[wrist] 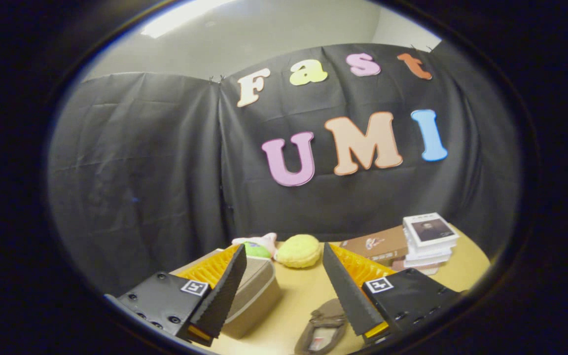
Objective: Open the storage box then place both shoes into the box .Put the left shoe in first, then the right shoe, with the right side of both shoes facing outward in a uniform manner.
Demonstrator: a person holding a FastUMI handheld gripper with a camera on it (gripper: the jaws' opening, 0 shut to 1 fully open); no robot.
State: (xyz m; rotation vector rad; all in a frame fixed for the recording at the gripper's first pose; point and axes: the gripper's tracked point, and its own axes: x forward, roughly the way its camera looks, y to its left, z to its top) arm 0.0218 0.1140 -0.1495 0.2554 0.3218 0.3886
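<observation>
Gripper [284, 261] up high over the table [303, 296], fingers spread wide with nothing between them. The storage box [257, 296] sits low beside the left finger, partly hidden behind it, lid apparently on (hard to be sure from here). One shoe [324, 325] lies just inside the right finger, below the tips, its long axis running roughly along the fingers. Box first, I'd say, so the move is down and left

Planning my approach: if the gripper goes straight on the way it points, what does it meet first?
Probably the yellow round cushion beyond the open gripper, with bare table before it. The storage box and shoe sit off-line. Depth is unclear.
</observation>
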